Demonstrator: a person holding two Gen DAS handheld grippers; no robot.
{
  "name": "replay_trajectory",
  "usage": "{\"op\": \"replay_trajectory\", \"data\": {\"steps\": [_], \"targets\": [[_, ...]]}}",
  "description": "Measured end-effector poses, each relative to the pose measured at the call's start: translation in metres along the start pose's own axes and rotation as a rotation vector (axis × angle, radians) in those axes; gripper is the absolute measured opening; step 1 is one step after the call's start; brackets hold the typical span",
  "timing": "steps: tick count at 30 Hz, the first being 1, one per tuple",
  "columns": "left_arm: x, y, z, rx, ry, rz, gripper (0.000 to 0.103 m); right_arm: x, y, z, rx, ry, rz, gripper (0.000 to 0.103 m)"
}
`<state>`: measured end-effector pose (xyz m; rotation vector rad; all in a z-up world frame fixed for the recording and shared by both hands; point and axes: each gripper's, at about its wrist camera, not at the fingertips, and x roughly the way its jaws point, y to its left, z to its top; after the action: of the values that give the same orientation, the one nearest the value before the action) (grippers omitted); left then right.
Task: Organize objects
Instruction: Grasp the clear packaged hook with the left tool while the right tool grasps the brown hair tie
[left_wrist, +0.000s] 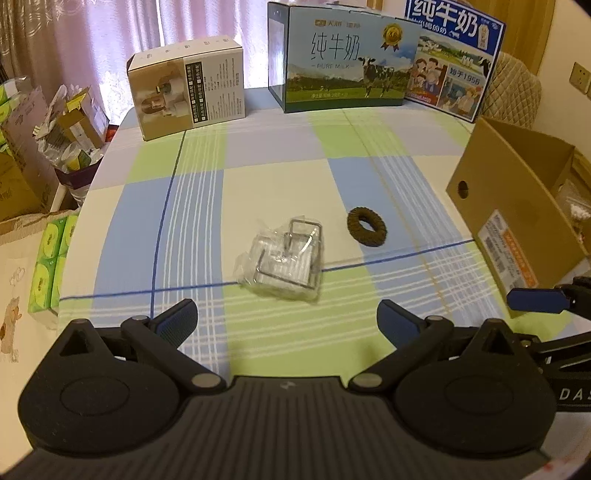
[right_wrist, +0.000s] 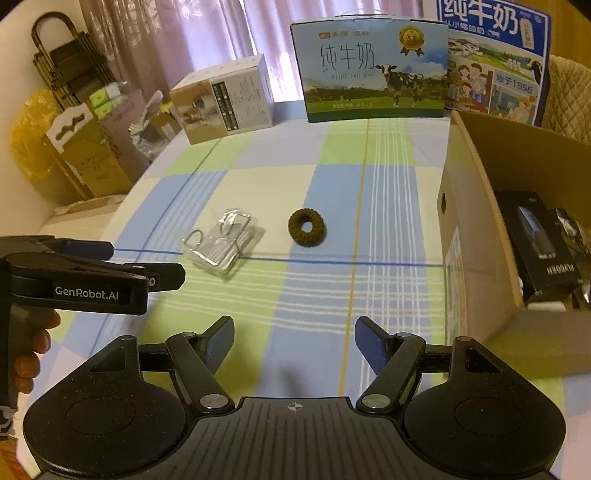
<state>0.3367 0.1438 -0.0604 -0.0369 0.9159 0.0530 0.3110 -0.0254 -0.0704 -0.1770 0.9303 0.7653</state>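
Bagged wire hook (left_wrist: 283, 258) lies dead ahead of left gripper (left_wrist: 286, 319), jaws spread, empty. Brown hair tie (right_wrist: 306, 232) sits ahead of right gripper (right_wrist: 294, 341), jaws spread; cardboard box (right_wrist: 476, 229) at its right.

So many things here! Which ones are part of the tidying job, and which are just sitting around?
Part of the job:
brown hair tie
bagged metal hooks
open cardboard box

Just lying about:
milk cartons
white appliance box
tissue packs

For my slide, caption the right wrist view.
Open right gripper faces a brown hair tie and bagged metal hooks beside an open cardboard box.
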Motion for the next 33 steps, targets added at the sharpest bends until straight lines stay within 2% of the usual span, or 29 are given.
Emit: {"op": "replay_trajectory", "data": {"steps": [16, 21, 26, 27, 28, 33], "targets": [[0.069, 0.003, 0.025, 0.061, 0.032, -0.006, 0.102, 0.044, -0.015, 0.023, 0.037, 0.036, -0.064, 0.069], [0.091, 0.002, 0.028, 0.083, 0.05, 0.008, 0.096, 0.054, -0.016, 0.028, 0.029, 0.036, -0.07, 0.069], [0.103, 0.004, 0.029, 0.086, 0.05, 0.011, 0.084, 0.065, -0.02, 0.035, 0.019, 0.021, -0.067, 0.069], [0.105, 0.005, 0.029, 0.085, 0.051, 0.006, 0.08, 0.068, -0.021, 0.038, 0.02, 0.017, -0.062, 0.069], [0.106, 0.006, 0.029, 0.084, 0.052, -0.006, 0.069, 0.071, -0.022, 0.04, 0.021, 0.011, -0.055, 0.069], [0.104, 0.009, 0.025, 0.096, 0.024, 0.003, 0.055, 0.086, -0.021, 0.049, 0.005, -0.008, -0.033, 0.069]]}}
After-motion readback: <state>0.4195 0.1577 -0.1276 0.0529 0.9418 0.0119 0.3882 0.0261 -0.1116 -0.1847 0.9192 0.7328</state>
